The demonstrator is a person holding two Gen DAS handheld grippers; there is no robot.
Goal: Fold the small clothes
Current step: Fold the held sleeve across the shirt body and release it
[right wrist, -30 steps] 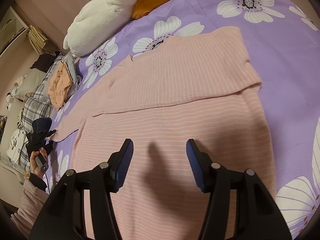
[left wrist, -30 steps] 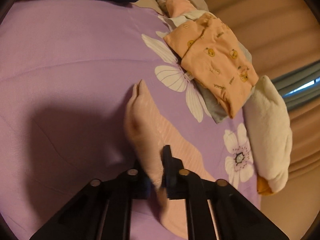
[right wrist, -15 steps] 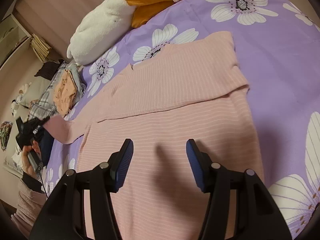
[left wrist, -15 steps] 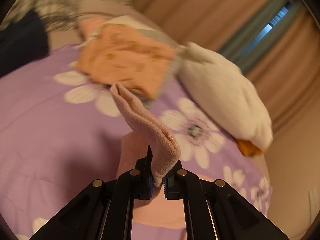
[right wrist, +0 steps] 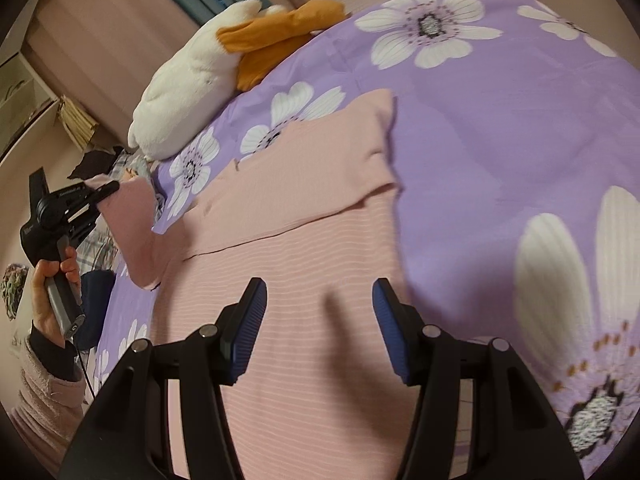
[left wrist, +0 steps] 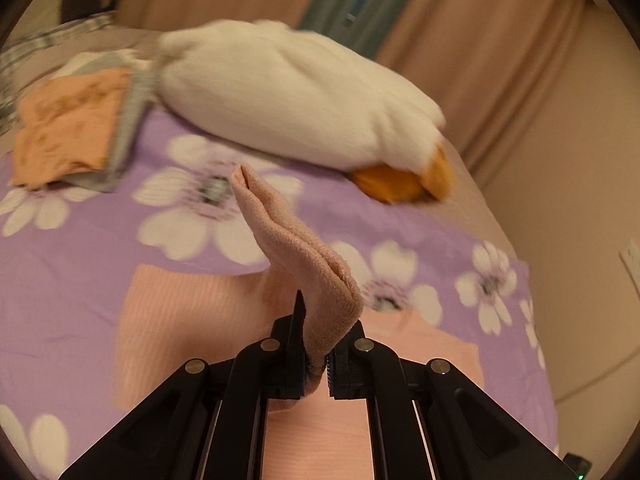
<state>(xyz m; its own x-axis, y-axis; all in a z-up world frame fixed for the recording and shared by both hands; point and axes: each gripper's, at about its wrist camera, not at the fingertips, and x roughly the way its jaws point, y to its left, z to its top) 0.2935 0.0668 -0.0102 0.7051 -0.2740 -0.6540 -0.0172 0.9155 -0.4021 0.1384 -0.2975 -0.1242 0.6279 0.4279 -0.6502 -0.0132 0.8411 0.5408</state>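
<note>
A pink striped sweater (right wrist: pixel 296 240) lies flat on the purple flowered bedspread (right wrist: pixel 500 128), with one sleeve folded across its chest. My left gripper (left wrist: pixel 314 356) is shut on the cuff of the other pink sleeve (left wrist: pixel 296 248) and holds it lifted above the sweater body (left wrist: pixel 192 312). In the right wrist view the left gripper (right wrist: pixel 102 192) shows at the far left, with the sleeve (right wrist: pixel 132 220) hanging from it. My right gripper (right wrist: pixel 320 328) is open and empty, hovering over the sweater's lower body.
A white plush duck with orange feet (left wrist: pixel 296 100) lies along the far side of the bed, also in the right wrist view (right wrist: pixel 188 80). A folded orange garment on a grey one (left wrist: pixel 68 128) sits at the far left. Curtains (left wrist: pixel 440 12) hang behind.
My left gripper has lifted the sleeve off the bed and swung it up and over toward the sweater body. My right gripper has stayed open above the sweater.
</note>
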